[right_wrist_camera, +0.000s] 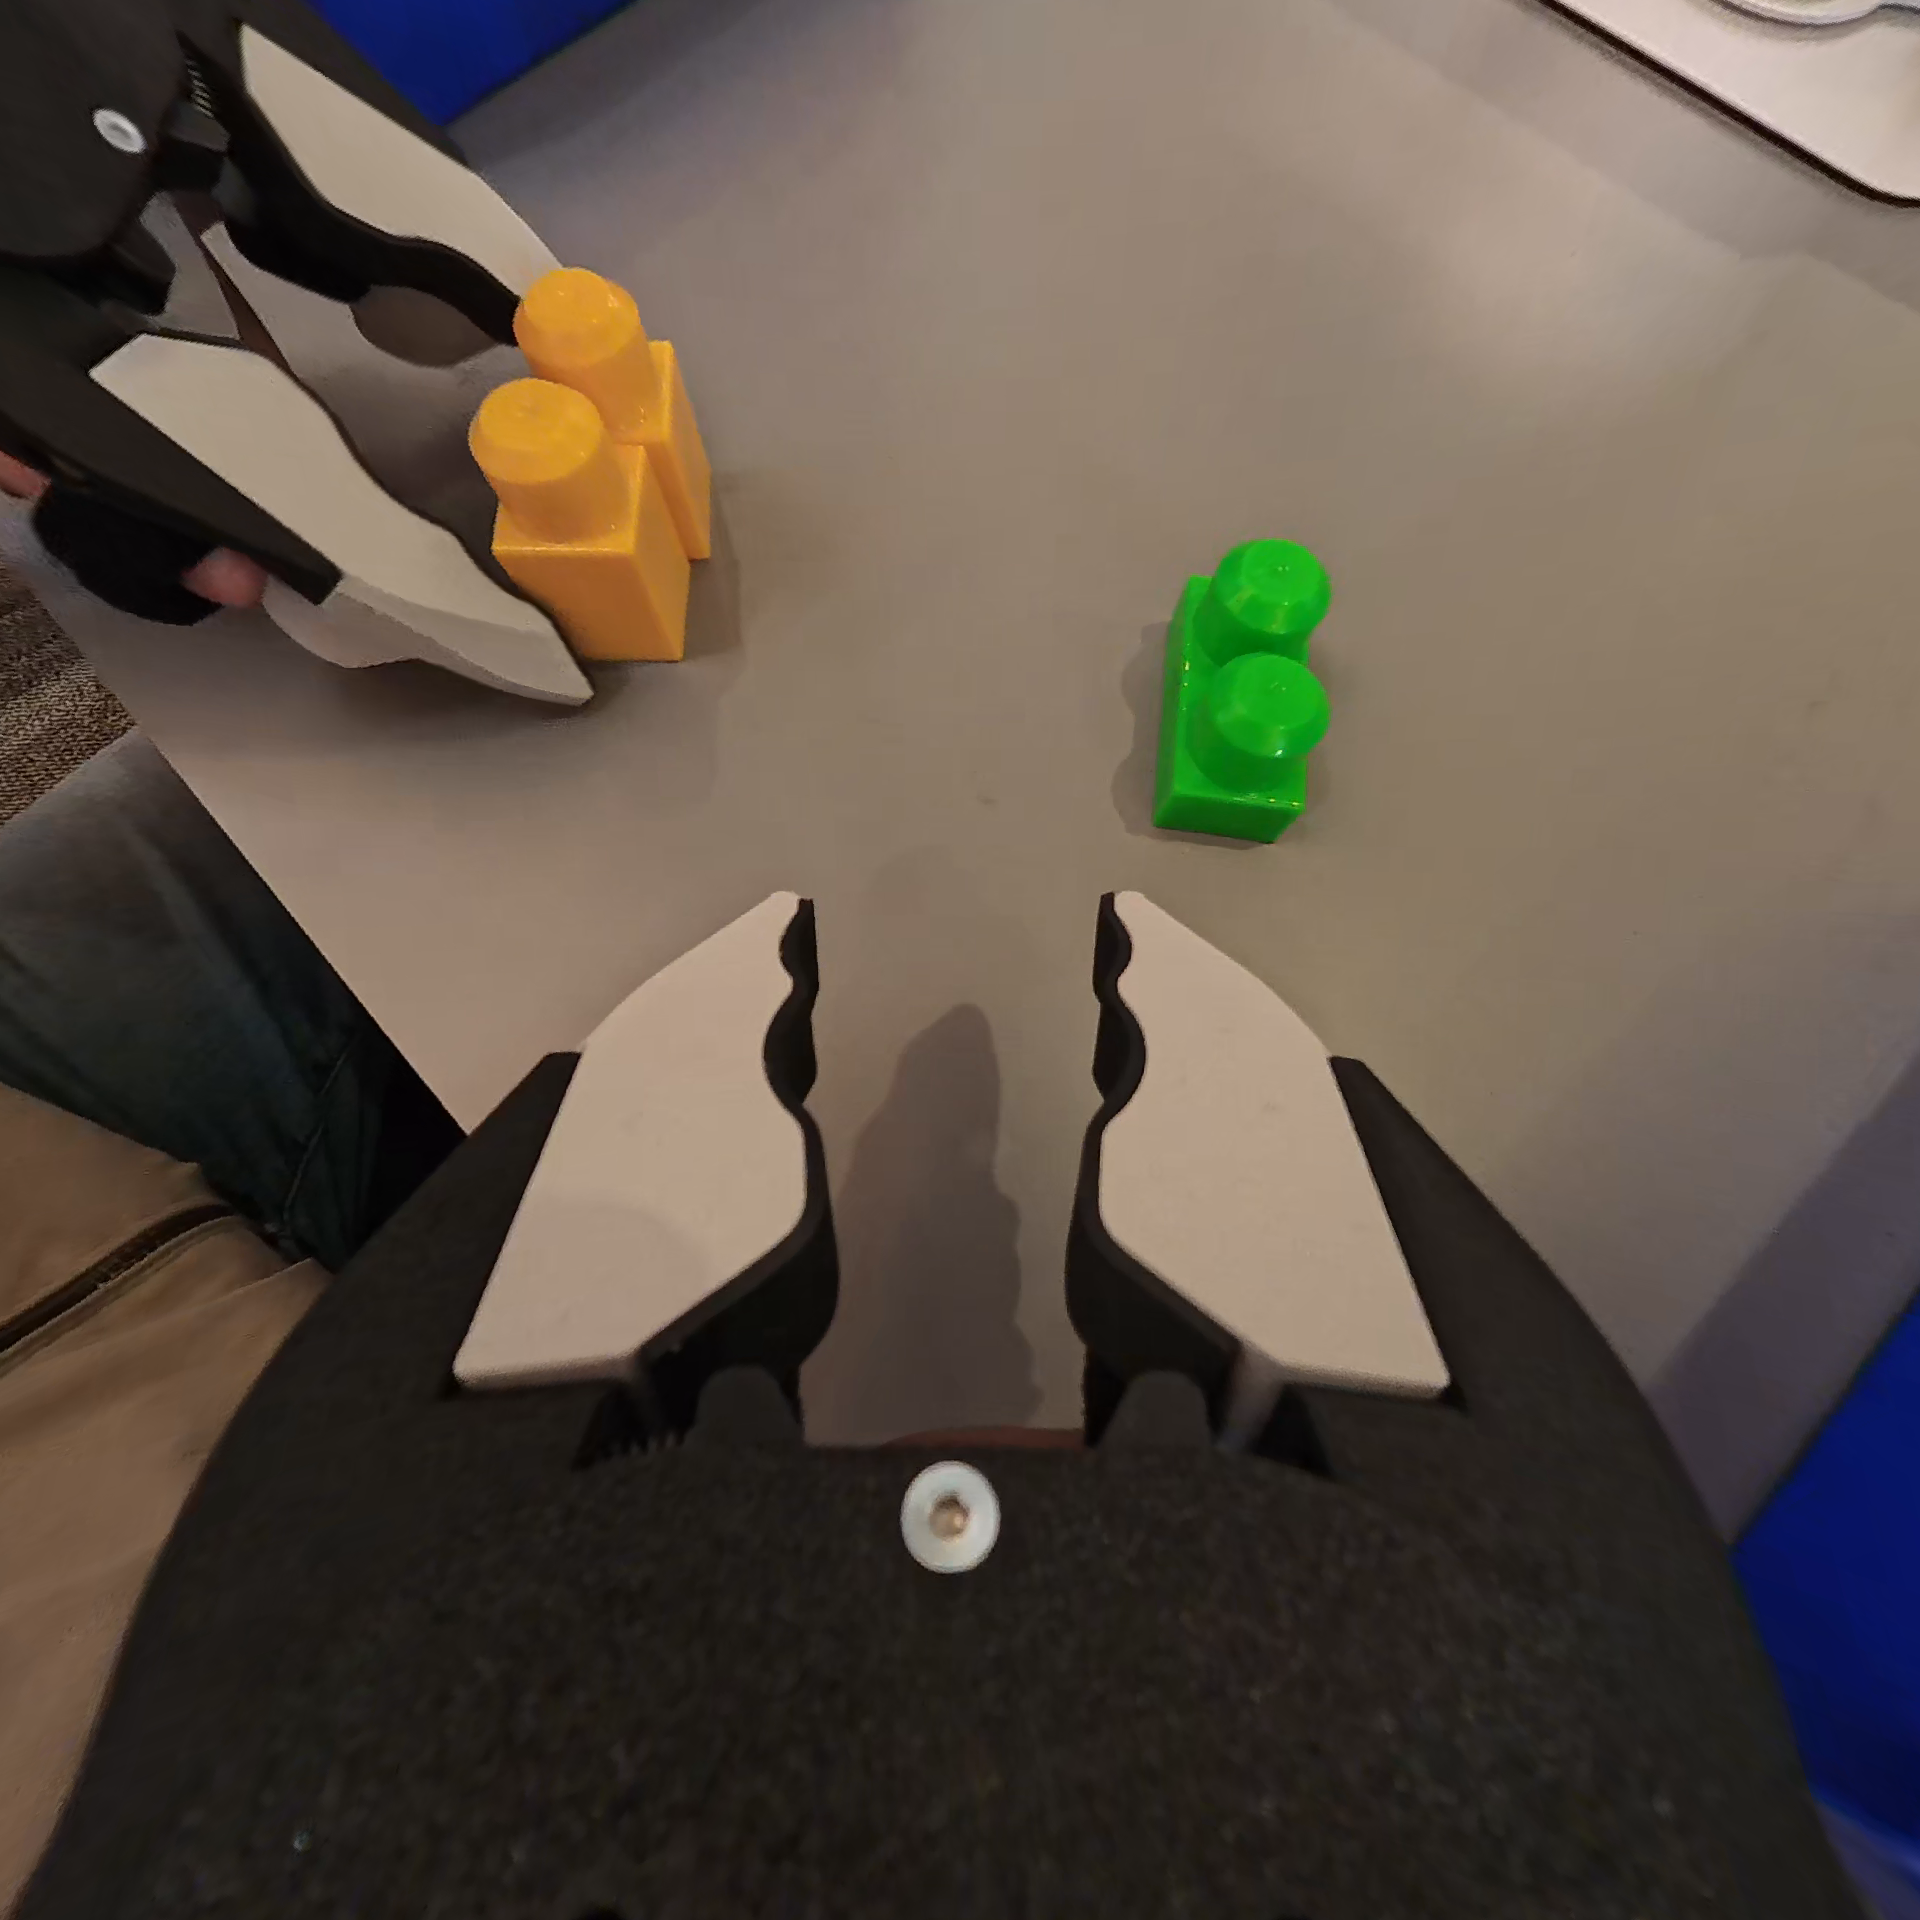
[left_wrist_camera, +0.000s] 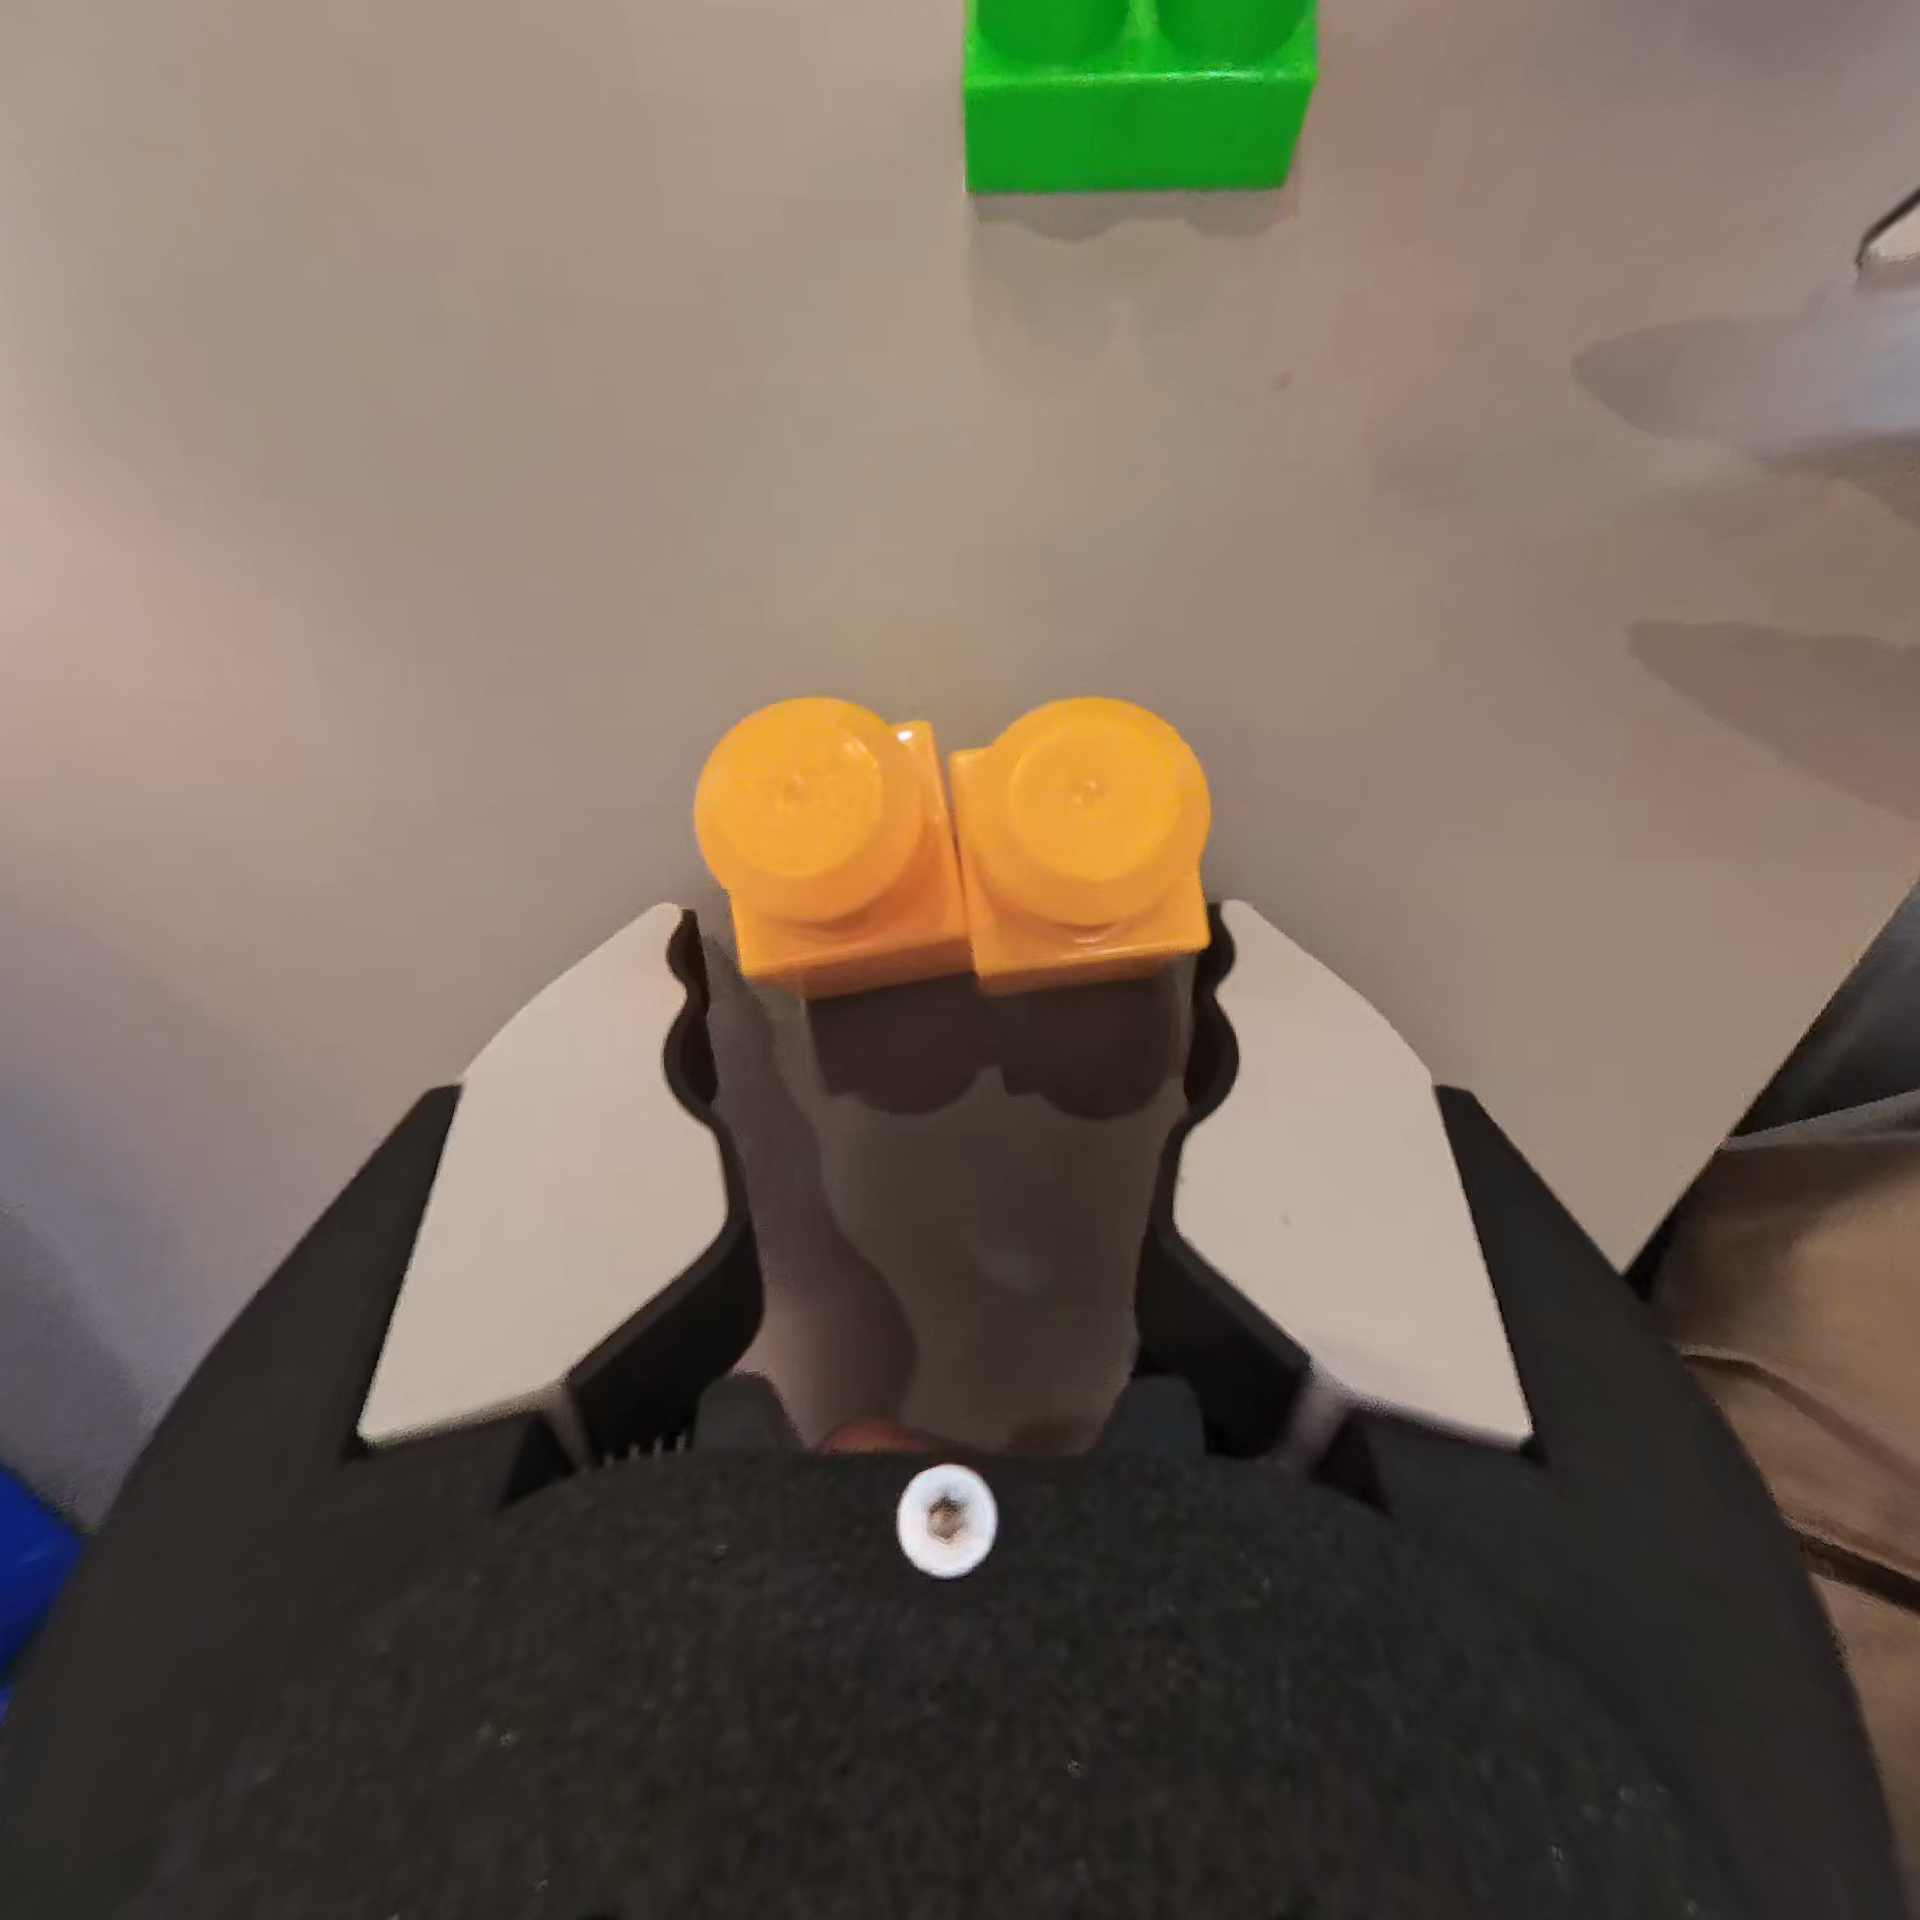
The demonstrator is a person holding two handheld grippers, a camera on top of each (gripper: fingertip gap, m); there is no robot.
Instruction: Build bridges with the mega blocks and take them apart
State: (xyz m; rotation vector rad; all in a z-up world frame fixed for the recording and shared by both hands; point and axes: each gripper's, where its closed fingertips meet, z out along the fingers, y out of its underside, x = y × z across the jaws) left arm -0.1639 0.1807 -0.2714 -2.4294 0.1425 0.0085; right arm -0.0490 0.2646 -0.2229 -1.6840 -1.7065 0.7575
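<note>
Two orange single-stud blocks stand upright side by side on the grey table. My left gripper is open, with a fingertip just outside each side of the pair. The right wrist view shows the same: the left gripper flanks the orange blocks from the left. A green two-stud block lies flat on the table to the right; it also shows at the top of the left wrist view. My right gripper is open and empty, near the green block and short of it.
The table's near edge runs diagonally at the left, with a person's trousers below it. A gloved hand holds the left gripper. A white flat object lies at the far right corner. Blue surfaces lie beyond the table's right edge.
</note>
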